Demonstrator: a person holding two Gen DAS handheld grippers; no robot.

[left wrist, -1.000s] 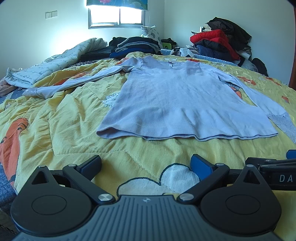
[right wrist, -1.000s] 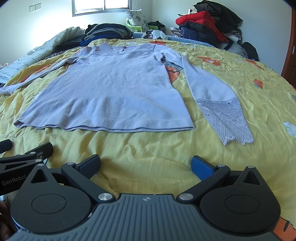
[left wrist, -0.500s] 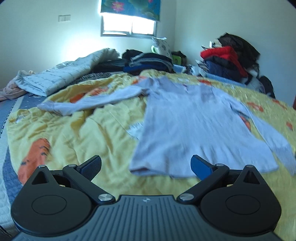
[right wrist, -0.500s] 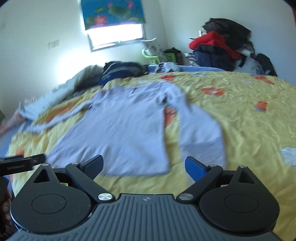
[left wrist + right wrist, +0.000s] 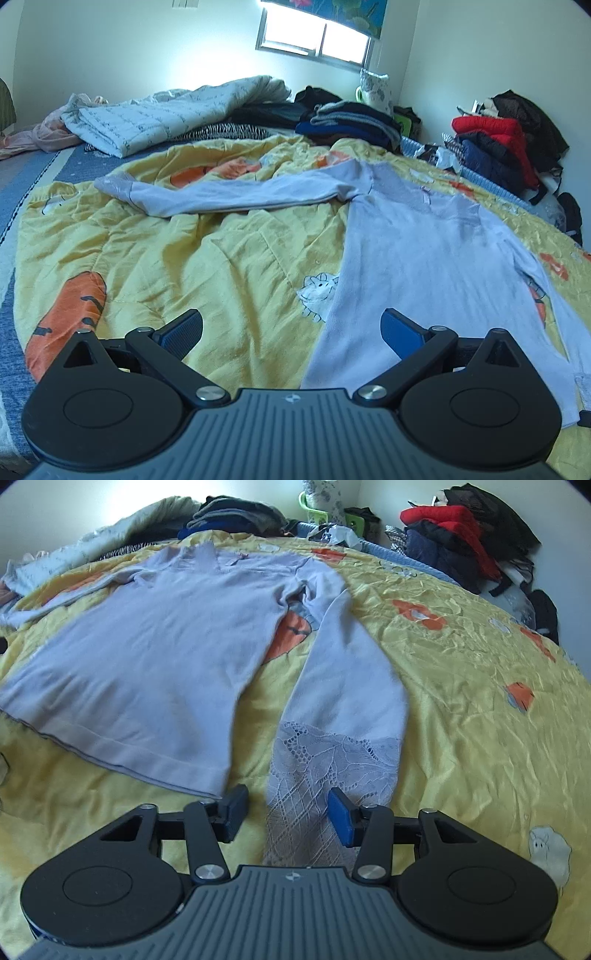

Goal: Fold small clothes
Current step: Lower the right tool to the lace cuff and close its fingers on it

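Garment: a pale lilac long-sleeved top [image 5: 155,657] lies spread flat, front up, on a yellow quilt [image 5: 480,686] printed with orange and white motifs.
Garment, near sleeve: in the right wrist view one sleeve [image 5: 343,672] runs down beside the body, apart from it, with a strip of quilt showing between the two. It ends in a lace cuff [image 5: 325,771].
Garment, far sleeve: in the left wrist view the other sleeve [image 5: 229,192] stretches out sideways from the shoulder, away from the body, and lies on the rumpled quilt.
Garment, hem: the bottom band lies flat; its corner sits close to the right gripper's left finger.
Right gripper [image 5: 288,814]: jaws have just been closing and now stand about half apart. The lace cuff lies between and beneath them. The pads show no contact with the fabric; nothing is gripped.
Left gripper [image 5: 291,328]: jaws spread wide, holding nothing. The side edge of the top's body lies below the gap, the right finger over lilac fabric, the left over bare quilt.
Surroundings: a folded pale quilted blanket [image 5: 159,118], a stack of dark folded clothes [image 5: 351,122] and a heap of red and black garments [image 5: 506,144] sit at the far side of the bed. A window [image 5: 317,37] lights the back wall.
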